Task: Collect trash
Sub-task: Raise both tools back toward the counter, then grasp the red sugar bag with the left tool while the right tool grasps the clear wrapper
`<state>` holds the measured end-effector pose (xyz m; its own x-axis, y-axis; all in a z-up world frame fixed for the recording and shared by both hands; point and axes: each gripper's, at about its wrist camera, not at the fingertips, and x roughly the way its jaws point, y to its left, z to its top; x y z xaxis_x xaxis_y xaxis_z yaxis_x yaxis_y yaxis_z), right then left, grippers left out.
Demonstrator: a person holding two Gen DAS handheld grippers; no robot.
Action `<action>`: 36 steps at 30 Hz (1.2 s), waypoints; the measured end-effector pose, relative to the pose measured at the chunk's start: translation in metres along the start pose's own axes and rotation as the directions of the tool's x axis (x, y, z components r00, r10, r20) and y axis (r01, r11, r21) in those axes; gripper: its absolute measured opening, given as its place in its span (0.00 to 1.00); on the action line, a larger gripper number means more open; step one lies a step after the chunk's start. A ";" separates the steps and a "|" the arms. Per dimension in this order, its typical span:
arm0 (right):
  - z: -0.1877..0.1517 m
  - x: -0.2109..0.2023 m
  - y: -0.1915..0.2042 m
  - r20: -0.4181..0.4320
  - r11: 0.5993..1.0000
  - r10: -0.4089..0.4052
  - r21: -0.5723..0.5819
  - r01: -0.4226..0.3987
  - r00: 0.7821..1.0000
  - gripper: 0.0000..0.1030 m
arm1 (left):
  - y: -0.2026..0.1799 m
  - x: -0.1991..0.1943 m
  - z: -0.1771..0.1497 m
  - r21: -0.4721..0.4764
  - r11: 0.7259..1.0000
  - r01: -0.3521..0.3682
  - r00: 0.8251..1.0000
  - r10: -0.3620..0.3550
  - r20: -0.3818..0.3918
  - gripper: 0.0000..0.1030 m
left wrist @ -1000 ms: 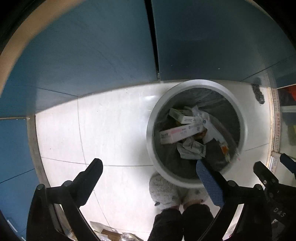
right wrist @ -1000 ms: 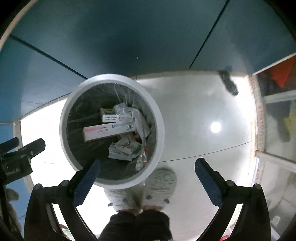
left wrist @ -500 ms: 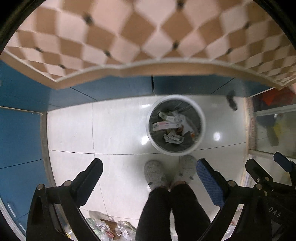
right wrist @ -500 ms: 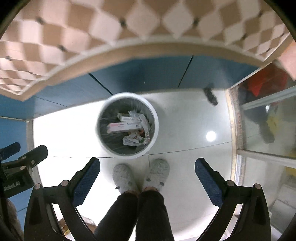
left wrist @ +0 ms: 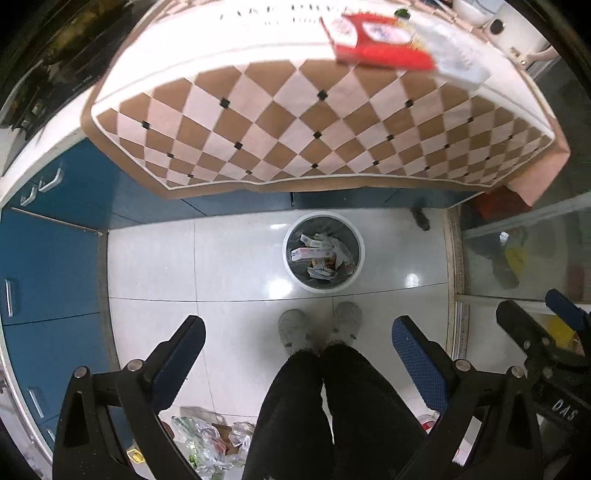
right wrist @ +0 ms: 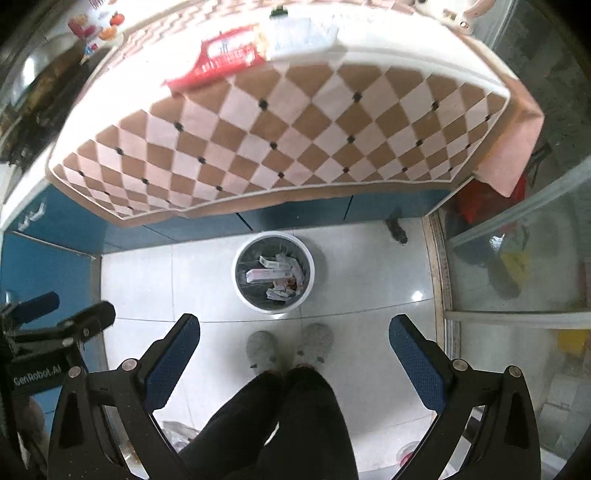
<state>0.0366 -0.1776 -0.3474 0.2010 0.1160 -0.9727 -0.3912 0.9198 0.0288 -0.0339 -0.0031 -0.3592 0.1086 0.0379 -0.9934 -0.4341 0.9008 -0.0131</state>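
Note:
A white-rimmed trash bin [left wrist: 357, 264] [right wrist: 310, 280] stands on the pale floor tiles in front of blue cabinets, holding several small cartons and wrappers [left wrist: 312, 254] [right wrist: 266, 274]. High above it, my left gripper [left wrist: 298, 334] is open and empty. My right gripper [right wrist: 294, 330] is also open and empty, and shows at the right edge of the left wrist view. On the checkered tablecloth [left wrist: 317, 122] [right wrist: 280, 136] lie a red packet [left wrist: 376, 42] [right wrist: 221, 55] and a clear plastic wrapper [left wrist: 452, 48] [right wrist: 301, 35].
A person's dark trouser legs and grey slippers [left wrist: 299, 330] [right wrist: 260, 349] stand just before the bin. A plastic bag of rubbish [left wrist: 207, 443] lies on the floor at the lower left. A glass door [left wrist: 528, 258] bounds the right side; blue cabinets [left wrist: 44, 266] the left.
Both grippers have risen far above the bin, from just over its rim to above table height. The tabletop with the red packet and wrapper has come into view.

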 end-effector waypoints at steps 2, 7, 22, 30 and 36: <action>0.001 -0.021 0.000 0.022 1.000 -0.001 -0.001 0.001 1.000 1.00 | 0.001 -0.011 -0.003 -0.007 1.000 0.013 1.000 -0.013 0.008 1.00; 0.000 -0.048 0.006 0.038 1.000 0.000 -0.002 0.000 0.999 1.00 | 0.003 -0.036 -0.009 -0.014 1.000 0.028 0.999 -0.027 0.040 1.00; 0.076 -0.111 -0.020 0.187 0.984 0.107 0.122 -0.131 0.976 1.00 | 0.020 -0.112 0.098 -0.096 0.992 -0.081 0.914 0.113 0.390 1.00; 0.223 -0.028 -0.077 0.106 0.945 0.248 0.193 -0.265 0.963 1.00 | -0.020 -0.029 0.205 -0.090 0.989 -0.115 0.956 0.135 0.261 1.00; 0.324 0.072 -0.087 -0.028 0.924 0.353 0.165 -0.344 0.935 0.95 | -0.043 0.033 0.262 -0.107 0.982 -0.153 0.975 0.168 0.143 1.00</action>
<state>0.3756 -0.1280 -0.3451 0.0249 0.4228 -0.9059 -0.2825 0.8722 0.3993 0.2232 0.0725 -0.3619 0.1607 0.2498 -0.9549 -0.5392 0.8326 0.1271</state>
